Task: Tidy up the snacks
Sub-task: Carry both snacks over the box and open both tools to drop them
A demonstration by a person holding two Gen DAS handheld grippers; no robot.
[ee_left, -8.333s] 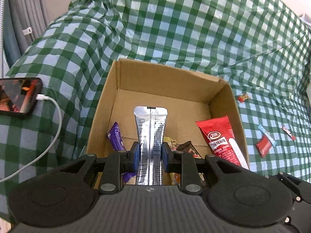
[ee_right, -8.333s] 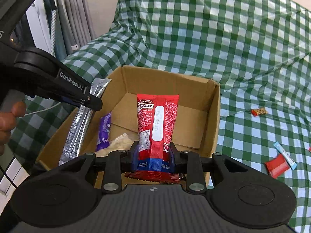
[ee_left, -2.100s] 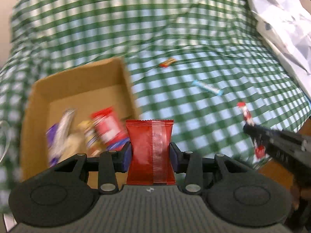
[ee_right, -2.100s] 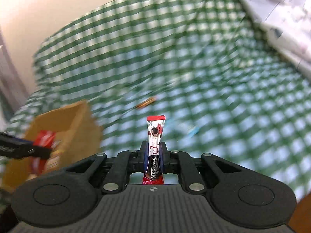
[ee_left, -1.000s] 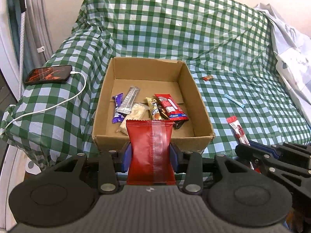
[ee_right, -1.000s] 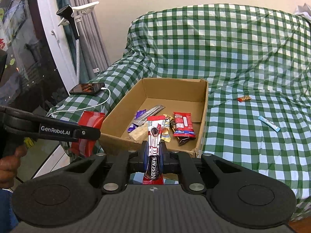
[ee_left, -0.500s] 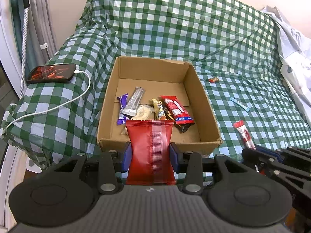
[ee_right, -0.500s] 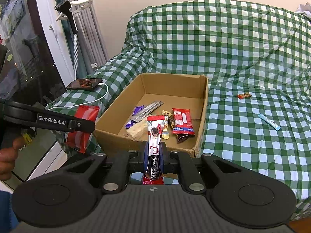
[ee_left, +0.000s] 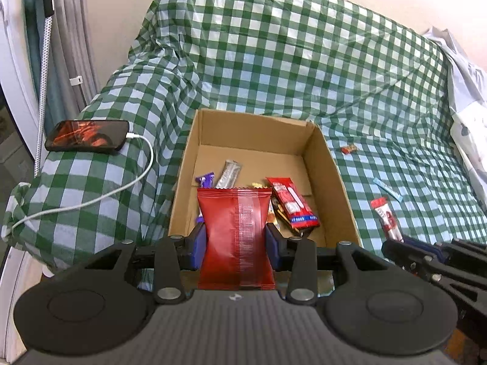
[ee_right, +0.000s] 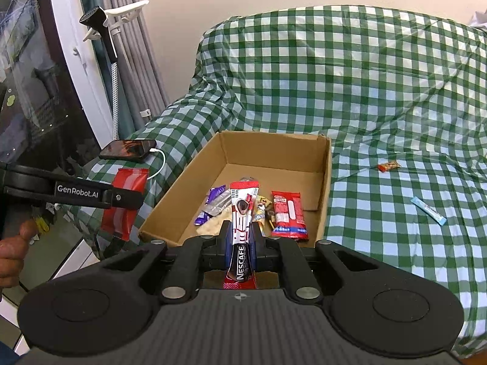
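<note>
An open cardboard box [ee_left: 331,170] stands on the green checked cloth and holds several snacks, among them a red bar [ee_left: 290,202] and a silver pouch [ee_left: 229,174]. My left gripper [ee_left: 236,243] is shut on a plain red packet [ee_left: 236,237], held upright just before the box's near edge. My right gripper [ee_right: 242,238] is shut on a red Nescafe stick [ee_right: 242,225], also near the box's front edge [ee_right: 158,216]. The left gripper with its red packet [ee_right: 126,194] shows at the left of the right wrist view.
A small red candy [ee_left: 349,149] and a blue stick [ee_left: 388,189] lie on the cloth right of the box. A phone [ee_left: 86,135] on a white cable lies to the left. Curtains and a window frame [ee_right: 76,70] stand at far left.
Both grippers have moved closer to the box, each still holding its packet. The box fills more of both views.
</note>
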